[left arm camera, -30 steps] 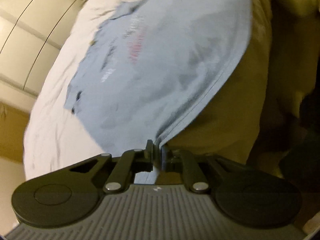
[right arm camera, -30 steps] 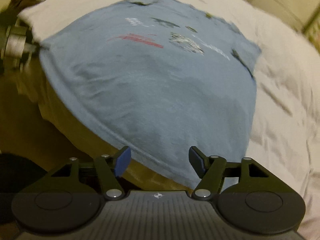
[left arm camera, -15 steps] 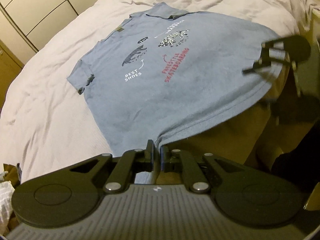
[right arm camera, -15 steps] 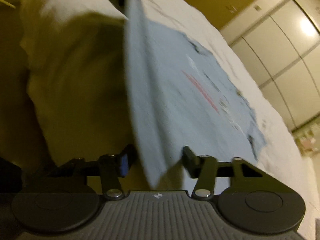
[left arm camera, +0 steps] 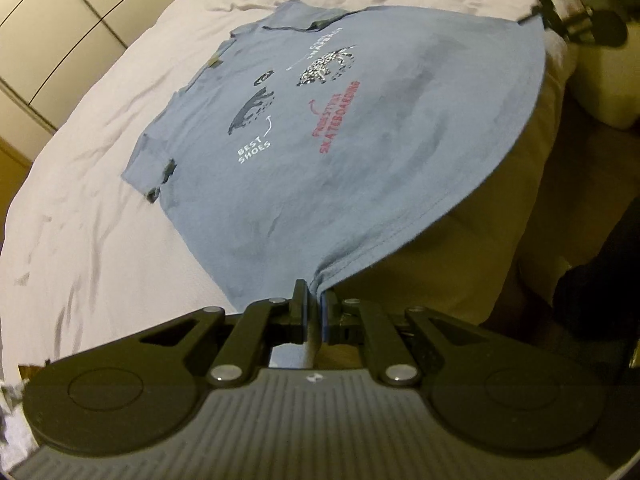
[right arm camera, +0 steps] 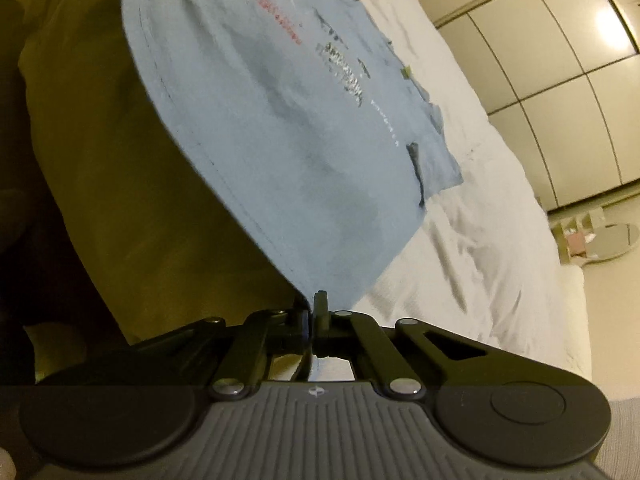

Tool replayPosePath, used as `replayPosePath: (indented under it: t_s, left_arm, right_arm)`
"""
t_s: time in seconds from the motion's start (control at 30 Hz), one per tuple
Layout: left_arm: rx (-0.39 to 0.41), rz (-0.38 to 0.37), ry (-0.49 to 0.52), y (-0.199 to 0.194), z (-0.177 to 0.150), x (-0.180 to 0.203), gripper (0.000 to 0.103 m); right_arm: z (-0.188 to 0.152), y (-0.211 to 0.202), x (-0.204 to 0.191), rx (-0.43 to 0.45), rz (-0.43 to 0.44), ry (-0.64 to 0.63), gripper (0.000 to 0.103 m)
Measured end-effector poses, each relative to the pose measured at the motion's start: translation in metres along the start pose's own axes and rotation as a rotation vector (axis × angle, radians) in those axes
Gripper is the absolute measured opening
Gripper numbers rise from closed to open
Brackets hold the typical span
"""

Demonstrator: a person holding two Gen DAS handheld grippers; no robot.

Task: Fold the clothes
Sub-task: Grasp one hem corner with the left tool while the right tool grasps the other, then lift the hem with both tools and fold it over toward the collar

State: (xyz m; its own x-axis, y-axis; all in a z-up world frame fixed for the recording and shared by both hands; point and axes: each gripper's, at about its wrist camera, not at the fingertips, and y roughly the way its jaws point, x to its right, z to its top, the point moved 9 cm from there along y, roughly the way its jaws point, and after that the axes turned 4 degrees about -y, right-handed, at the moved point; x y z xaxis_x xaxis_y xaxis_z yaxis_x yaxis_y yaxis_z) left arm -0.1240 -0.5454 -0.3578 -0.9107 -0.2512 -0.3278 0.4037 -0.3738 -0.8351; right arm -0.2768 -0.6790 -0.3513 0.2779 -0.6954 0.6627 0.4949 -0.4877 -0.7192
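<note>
The blue T-shirt (left arm camera: pixel 360 168) lies print-up on the bed (left arm camera: pixel 100 220), its hem stretched taut ahead of both tools. The left hand-held gripper (left arm camera: pixel 313 304) is clamped on one hem corner, the right hand-held gripper (right arm camera: pixel 313 312) on the other. This looks like the spreading step; next, I judge, both corners should travel forward together toward the collar, keeping even tension.
</note>
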Motion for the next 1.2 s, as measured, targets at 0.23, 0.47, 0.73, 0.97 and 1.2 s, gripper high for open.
replayPosePath:
  t_s: [0.23,0.47,0.73,0.97,1.2]
  left_arm:
    - [0.002,-0.1,0.073,-0.027,-0.005,0.001,0.002]
    - [-0.021,-0.235,0.112,-0.067,-0.024,0.022,0.001]
    - [-0.026,-0.277,0.033,-0.084,-0.019,-0.016,0.002]
    - [0.025,-0.177,-0.027,-0.044,0.065,-0.123,0.002]
    - [-0.051,-0.16,-0.117,0.05,0.132,-0.214,0.003]
  right_arm:
    - [0.008,-0.023,0.029,-0.037,0.089,-0.008,0.0]
    - [0.005,-0.077,0.006,-0.087,0.212,-0.072,0.0]
    - [0.02,-0.099,0.031,-0.126,0.259,-0.067,0.0]
    - [0.069,-0.045,0.139,-0.077,0.165,-0.04,0.0]
    - [0.101,0.072,0.215,-0.052,0.227,-0.035,0.0]
